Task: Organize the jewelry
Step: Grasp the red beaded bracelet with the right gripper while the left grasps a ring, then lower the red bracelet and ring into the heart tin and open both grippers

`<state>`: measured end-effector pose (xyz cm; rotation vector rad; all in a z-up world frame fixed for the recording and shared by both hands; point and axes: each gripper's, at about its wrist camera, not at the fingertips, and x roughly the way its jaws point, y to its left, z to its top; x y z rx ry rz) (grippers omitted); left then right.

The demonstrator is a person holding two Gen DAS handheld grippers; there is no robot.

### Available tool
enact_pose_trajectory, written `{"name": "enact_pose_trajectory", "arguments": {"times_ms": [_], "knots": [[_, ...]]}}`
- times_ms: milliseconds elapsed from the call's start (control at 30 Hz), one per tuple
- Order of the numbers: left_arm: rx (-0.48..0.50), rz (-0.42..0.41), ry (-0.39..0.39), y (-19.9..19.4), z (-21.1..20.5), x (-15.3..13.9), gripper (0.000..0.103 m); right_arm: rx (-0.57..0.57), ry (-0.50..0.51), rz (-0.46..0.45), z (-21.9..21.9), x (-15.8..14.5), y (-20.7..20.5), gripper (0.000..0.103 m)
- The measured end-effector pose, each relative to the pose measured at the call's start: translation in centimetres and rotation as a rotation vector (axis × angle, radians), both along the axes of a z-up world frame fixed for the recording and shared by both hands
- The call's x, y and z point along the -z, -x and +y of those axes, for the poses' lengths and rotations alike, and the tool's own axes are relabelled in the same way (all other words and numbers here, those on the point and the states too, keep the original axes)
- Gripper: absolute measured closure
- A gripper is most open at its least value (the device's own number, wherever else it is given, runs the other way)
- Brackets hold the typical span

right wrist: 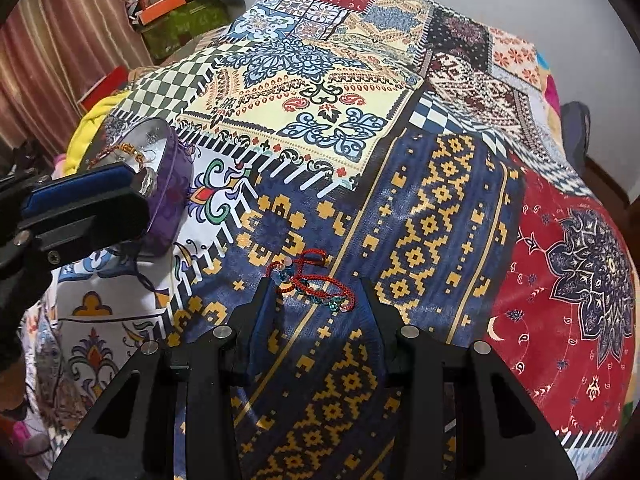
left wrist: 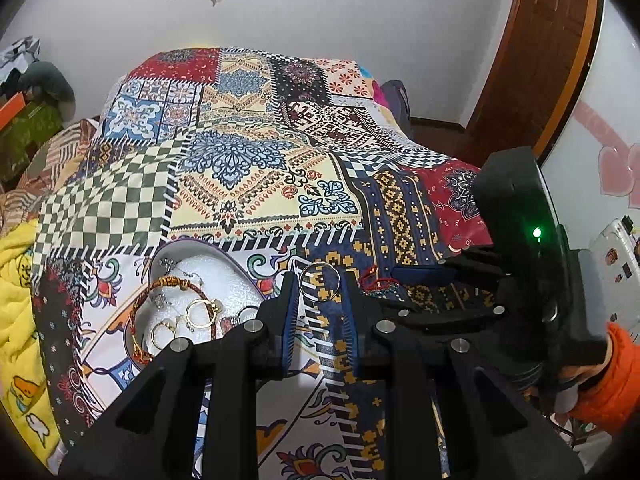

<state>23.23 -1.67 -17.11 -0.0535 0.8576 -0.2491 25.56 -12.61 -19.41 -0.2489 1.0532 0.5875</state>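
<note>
The left gripper [left wrist: 320, 286] pinches a silver bangle [left wrist: 320, 287] upright between its blue pads, just above the patchwork bedspread [left wrist: 248, 184]. The right gripper [right wrist: 316, 290] is spread wide, its fingertips flanking a red cord bracelet [right wrist: 316, 278] lying on the spread. Farther left sits a purple jewelry box [left wrist: 224, 256] holding gold hoop earrings [left wrist: 198, 314] and a braided bracelet [left wrist: 176, 282].

Right gripper [right wrist: 318, 286] above a patchwork bedspread [right wrist: 440, 184], jaws apart, a red cord bracelet [right wrist: 316, 280] with teal beads lying between its fingertips. Left of the bracelet, the left gripper [right wrist: 86, 194] holds a silver ring [right wrist: 147, 182] beside a purple jewelry box [right wrist: 174, 200].
</note>
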Motion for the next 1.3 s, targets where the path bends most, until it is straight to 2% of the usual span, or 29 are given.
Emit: {"name": "enact_pose_trajectory", "arguments": {"times_ms": [133, 367, 933, 1300], "knots": [[-0.011, -0.001, 0.007, 0.4, 0.3, -0.1, 0.083, 0.012, 0.012, -0.011, 0.0, 0.0, 0.0, 0.096], [-0.026, -0.028, -0.001, 1.6, 1.3, -1.4, 0.083, 0.035, -0.036, 0.02, -0.3, -0.8, 0.1, 0.096], [-0.099, -0.125, -0.014, 5.2, 5.7, -5.4, 0.083, -0.023, -0.101, -0.186, 3.6, -9.8, 3.5, 0.096], [-0.156, -0.132, -0.023, 5.8, 9.2, -5.9, 0.083, -0.1, -0.183, -0.224, 7.2, -12.1, 4.7, 0.096]]}}
